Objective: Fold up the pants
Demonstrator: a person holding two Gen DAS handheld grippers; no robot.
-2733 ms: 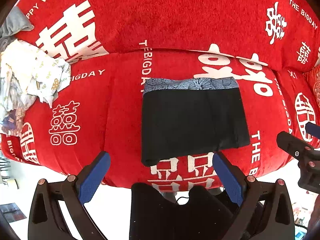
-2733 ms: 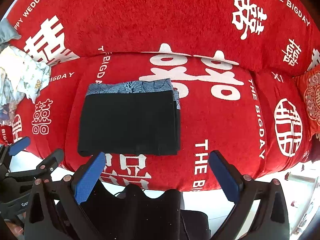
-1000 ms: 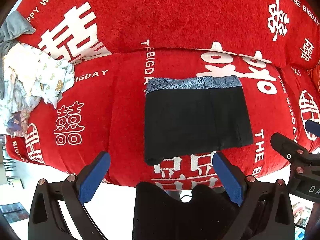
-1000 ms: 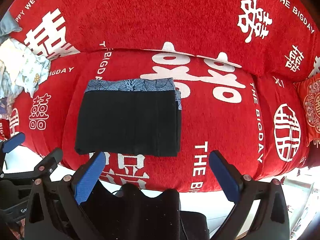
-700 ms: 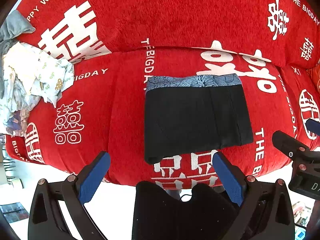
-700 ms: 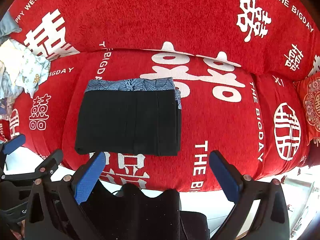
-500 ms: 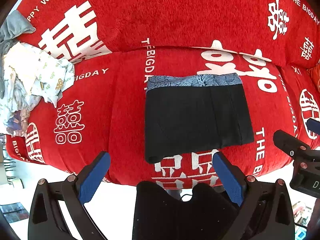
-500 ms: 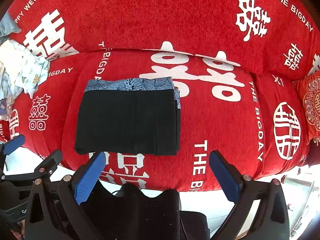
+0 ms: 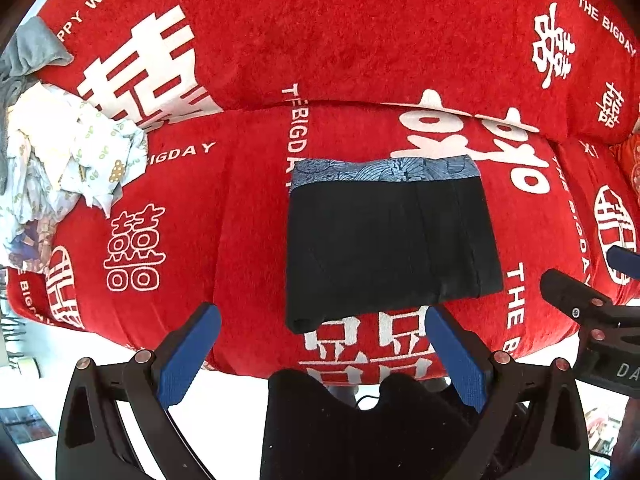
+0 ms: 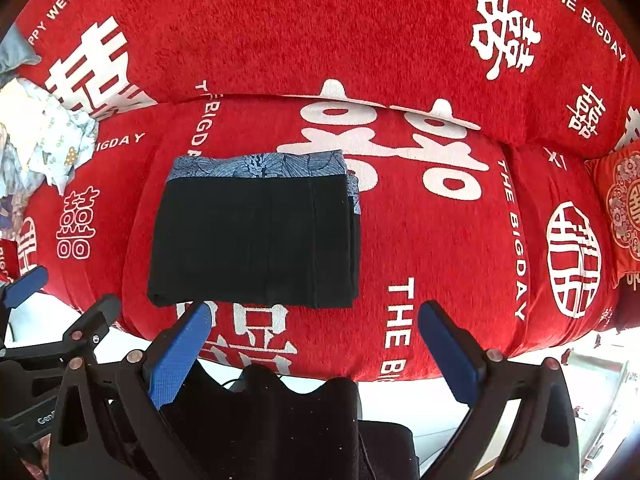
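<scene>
Red sofa (image 9: 248, 216) carries the folded black pants (image 9: 388, 248) near its front edge; crumpled pale laundry (image 9: 64, 168) sits far left. Both hand-held grippers, left (image 9: 320, 344) and right (image 10: 312, 336), hover spread wide, empty.

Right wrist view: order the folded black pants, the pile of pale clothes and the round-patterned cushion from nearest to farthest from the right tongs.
1. Folded black pants, just ahead of the right tongs, slightly left.
2. Round-patterned cushion, far right.
3. Pile of pale clothes, far upper left.
The last two are close to call.
</scene>
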